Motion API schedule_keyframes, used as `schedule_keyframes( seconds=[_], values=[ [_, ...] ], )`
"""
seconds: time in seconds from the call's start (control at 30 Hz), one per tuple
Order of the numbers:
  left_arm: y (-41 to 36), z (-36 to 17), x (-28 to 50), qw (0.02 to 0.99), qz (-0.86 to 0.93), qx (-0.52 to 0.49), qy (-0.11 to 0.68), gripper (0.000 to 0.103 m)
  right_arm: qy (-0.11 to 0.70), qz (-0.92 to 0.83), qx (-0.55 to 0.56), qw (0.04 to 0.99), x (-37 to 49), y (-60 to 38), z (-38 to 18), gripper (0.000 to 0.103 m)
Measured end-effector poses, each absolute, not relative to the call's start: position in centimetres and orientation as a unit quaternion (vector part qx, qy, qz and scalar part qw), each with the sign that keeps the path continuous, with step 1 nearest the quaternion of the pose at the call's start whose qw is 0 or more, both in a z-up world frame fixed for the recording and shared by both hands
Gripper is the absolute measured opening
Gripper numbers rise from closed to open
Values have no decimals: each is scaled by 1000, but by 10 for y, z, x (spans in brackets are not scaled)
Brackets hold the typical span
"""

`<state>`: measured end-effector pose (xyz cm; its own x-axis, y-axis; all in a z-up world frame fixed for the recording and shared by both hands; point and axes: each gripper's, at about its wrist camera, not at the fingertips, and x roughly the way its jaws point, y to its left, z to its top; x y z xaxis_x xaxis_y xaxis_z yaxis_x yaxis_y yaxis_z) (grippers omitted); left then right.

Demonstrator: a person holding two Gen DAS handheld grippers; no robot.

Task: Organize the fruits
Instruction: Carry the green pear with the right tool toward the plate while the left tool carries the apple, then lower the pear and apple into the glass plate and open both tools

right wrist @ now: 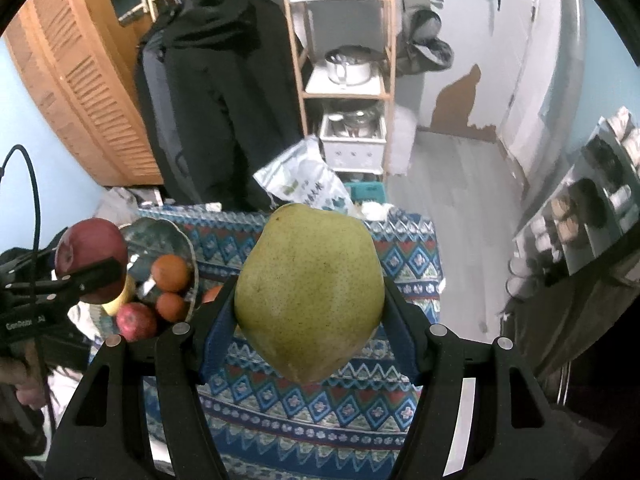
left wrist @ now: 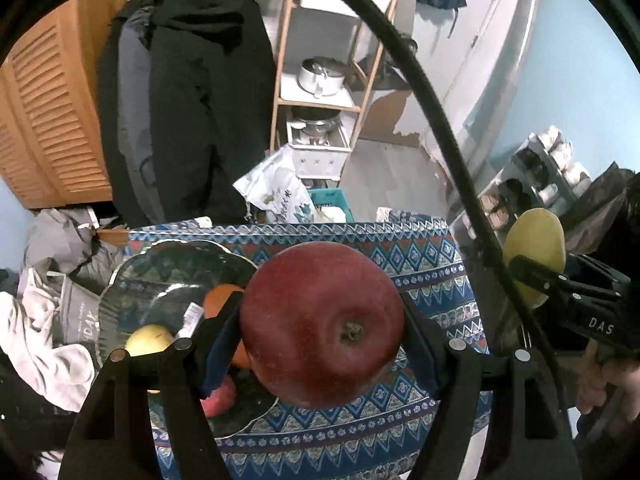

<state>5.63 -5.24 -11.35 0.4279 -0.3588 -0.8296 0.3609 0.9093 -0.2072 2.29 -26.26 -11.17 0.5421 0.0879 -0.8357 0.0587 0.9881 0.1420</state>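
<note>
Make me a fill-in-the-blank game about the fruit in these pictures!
1. The left gripper holds a red ____.
2. The right gripper holds a green ____.
3. The oranges lie in a glass ____.
4. The tablecloth has a blue ____ pattern.

Missing words: apple, pear, bowl, diamond.

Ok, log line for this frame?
left hand-held gripper: shut on red apple | right hand-held gripper: shut on pear | glass bowl: holds fruit
</note>
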Motion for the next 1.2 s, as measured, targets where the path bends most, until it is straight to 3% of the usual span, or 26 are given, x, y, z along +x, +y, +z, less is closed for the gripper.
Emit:
schedule_keyframes(
  seconds=[0.43,0.9,1.2],
  values=[
    [8,-103,50,859,-157,-30,486,75,461,68,58,883,38,-214,-92,67],
    [70,-119,54,863,-93,-52,494,75,473,151,38,867,76,-135,-109,67],
    [93,-158,62,850,-65,-51,520,75,506,200,30,839,109,-86,-145,67]
  ],
)
